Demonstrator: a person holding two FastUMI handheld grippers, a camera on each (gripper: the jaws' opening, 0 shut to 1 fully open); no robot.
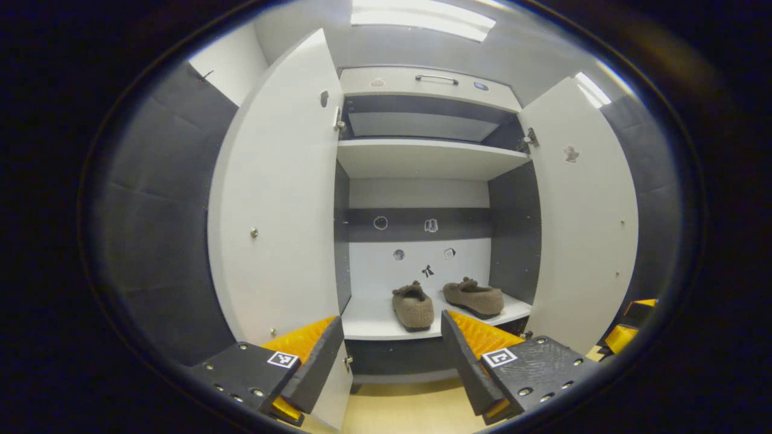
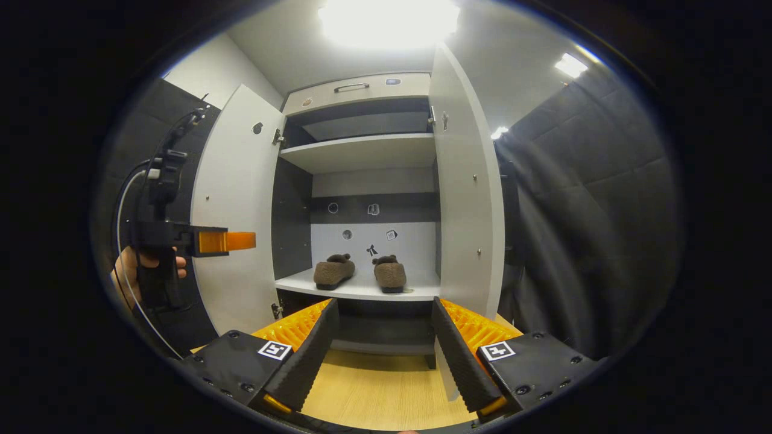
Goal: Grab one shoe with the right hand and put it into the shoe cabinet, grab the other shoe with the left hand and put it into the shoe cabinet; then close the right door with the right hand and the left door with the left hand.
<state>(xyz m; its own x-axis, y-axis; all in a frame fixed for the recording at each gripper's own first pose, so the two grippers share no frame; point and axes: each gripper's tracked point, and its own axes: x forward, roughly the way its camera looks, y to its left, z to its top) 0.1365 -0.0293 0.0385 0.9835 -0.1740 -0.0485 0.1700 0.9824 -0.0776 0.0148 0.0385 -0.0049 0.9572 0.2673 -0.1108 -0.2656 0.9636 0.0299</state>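
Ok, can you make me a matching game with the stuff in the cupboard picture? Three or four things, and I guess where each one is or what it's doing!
Things:
1. two brown shoes
2. left door
3. metal handle
4. left hand-held gripper

Places or states:
A. on the drawer front at the very top of the cabinet
B. side by side on the lower shelf
C. open, holding nothing
D. swung wide open

Pairs: 1-B, 2-D, 3-A, 4-C
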